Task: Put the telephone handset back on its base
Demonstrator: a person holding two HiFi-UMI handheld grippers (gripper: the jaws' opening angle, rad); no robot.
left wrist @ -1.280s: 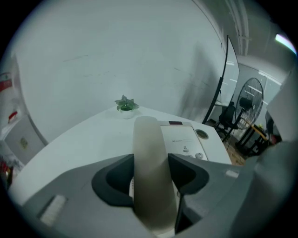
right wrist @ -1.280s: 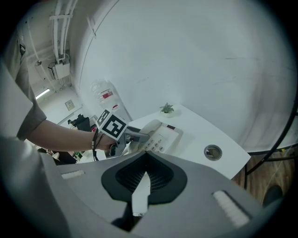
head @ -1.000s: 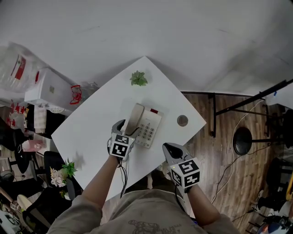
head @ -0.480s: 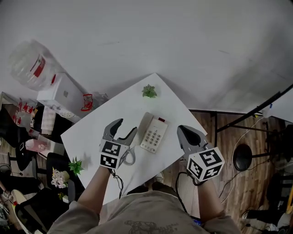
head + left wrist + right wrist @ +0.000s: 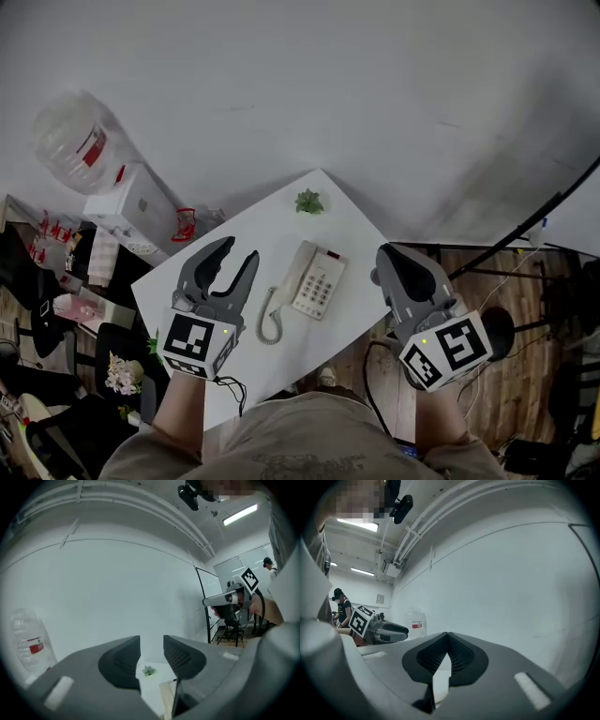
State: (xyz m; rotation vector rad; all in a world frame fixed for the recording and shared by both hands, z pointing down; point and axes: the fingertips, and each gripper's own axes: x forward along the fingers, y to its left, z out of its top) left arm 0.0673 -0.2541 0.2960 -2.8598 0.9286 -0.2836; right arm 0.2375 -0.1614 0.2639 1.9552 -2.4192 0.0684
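From the head view, we see the telephone handset point(image 5: 292, 269) lying along the left side of its base point(image 5: 319, 284) on the white table point(image 5: 211, 281). Its coiled cord point(image 5: 269, 324) trails toward the near edge. The left gripper point(image 5: 238, 251) hangs to the left of the phone, apart from it. The right gripper point(image 5: 385, 253) hangs to its right, over the table's corner and clear of the phone too. A small plant point(image 5: 308, 201) stands at the far corner.

In the left gripper view, the left gripper point(image 5: 151, 651) has its jaws standing moderately apart with nothing between them (only the small plant point(image 5: 149, 671) shows through the gap, well beyond). The view points up at the wall, not down at the phone.

In the right gripper view, the right gripper point(image 5: 447, 641) has its jaws pressed together at the tips and holds nothing. The left gripper point(image 5: 384, 631) shows off to the side.

We judge the placing step done, since the handset appears seated on the base and neither tool touches it. The next move calls for little beyond confirming that both ends sit down in the cradle, with a light nudge from the parted left jaws if one end rides high.
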